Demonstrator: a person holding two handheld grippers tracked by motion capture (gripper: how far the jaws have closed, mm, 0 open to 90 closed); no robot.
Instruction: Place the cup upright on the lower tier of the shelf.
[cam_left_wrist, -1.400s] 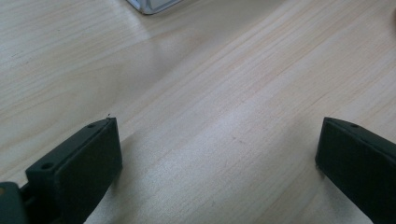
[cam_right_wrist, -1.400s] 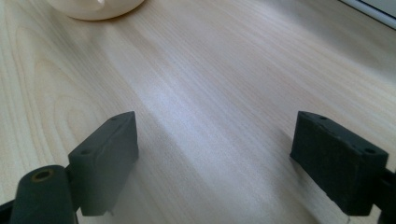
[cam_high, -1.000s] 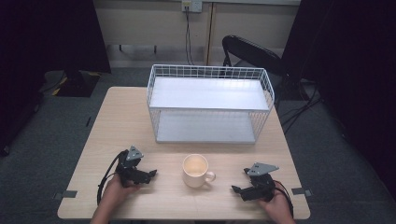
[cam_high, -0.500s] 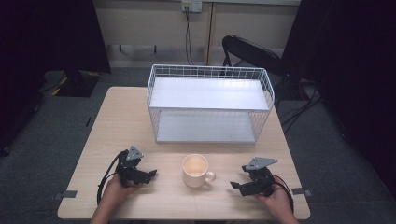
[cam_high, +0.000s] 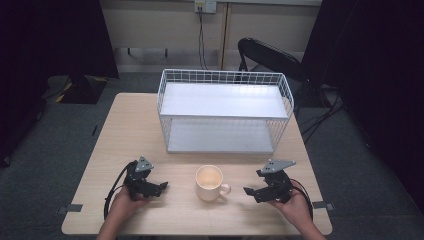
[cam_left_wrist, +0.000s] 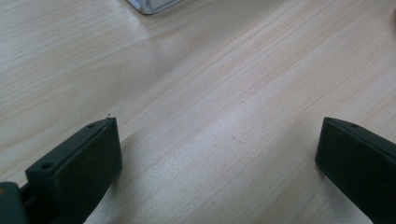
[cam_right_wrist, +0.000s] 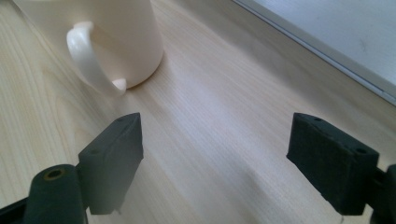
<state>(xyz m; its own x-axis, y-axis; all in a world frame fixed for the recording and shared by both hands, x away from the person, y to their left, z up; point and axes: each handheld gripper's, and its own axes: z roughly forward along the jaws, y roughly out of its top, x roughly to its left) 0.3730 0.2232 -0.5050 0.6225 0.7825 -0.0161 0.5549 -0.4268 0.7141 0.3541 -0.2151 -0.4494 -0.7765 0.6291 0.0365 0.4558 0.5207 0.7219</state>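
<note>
Right gripper (cam_high: 248, 190) sits low over the table (cam_high: 130, 125), jaws spread wide with nothing between them, aimed toward the cream mug (cam_high: 210, 182). In the right gripper view the mug (cam_right_wrist: 112, 37) is close ahead, handle (cam_right_wrist: 88, 58) turned toward the jaws, standing upright on the wood. Left gripper (cam_high: 162, 186) rests on the other side of the mug, jaws also wide apart over bare wood. The mug stands between the two grippers, apart from both. Behind it sits a white wire basket (cam_high: 225, 112) with a white shelf on top.
</note>
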